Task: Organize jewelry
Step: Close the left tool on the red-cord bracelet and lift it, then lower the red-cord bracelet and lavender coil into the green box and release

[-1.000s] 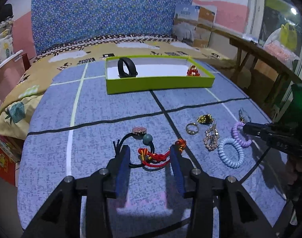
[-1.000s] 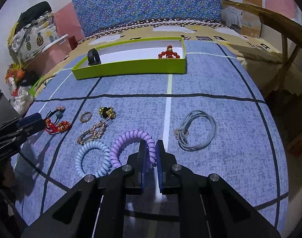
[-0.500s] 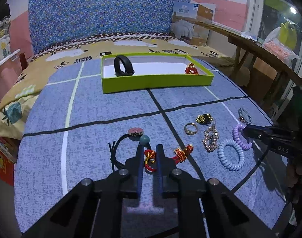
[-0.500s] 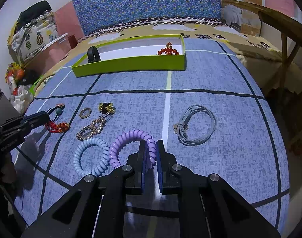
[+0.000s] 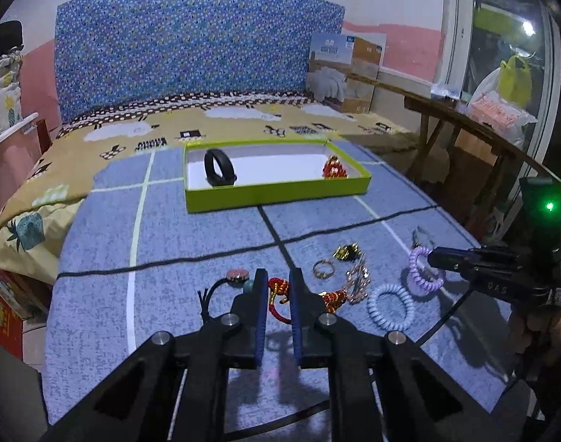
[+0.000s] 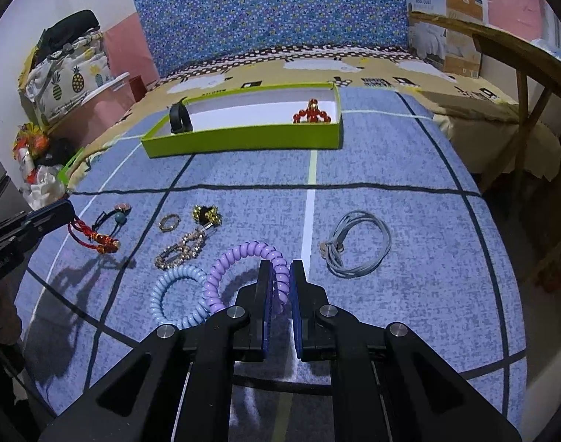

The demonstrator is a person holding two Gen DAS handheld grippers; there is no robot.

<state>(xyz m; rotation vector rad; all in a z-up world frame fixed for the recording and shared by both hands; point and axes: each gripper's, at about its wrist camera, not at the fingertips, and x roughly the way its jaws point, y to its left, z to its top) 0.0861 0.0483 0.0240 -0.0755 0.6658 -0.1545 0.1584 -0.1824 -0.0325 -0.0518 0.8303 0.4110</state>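
We are over a blue cloth (image 5: 170, 258) with a black and white grid, spread on a bed, and a green tray (image 5: 276, 193) sits toward the upper middle of both frames.

The red cord bracelet (image 5: 278, 289) is the piece in hand. In the left wrist view it sits low in the centre, pinched between the blue pads of the left gripper (image 5: 276, 283), whose jaws have just been closing onto it. One loop is clamped, while the beaded tail (image 5: 334, 297) trails right and down toward the cloth; the right wrist view shows it hanging from the tips at the left edge. We judge it only partly lifted.

The tray lies straight ahead of the left gripper, up the frame, its long side running across. A black band (image 5: 219, 167) stands in its left end and red beads (image 5: 334, 167) lie at its right end, leaving the white middle free. So the carry is forward, and this hand is the nearer one to the tray's left half.

The right gripper (image 6: 280, 287) is clamped on the purple coil (image 6: 243, 258), low in its own frame, with a pale blue coil (image 6: 177, 294) just beside.
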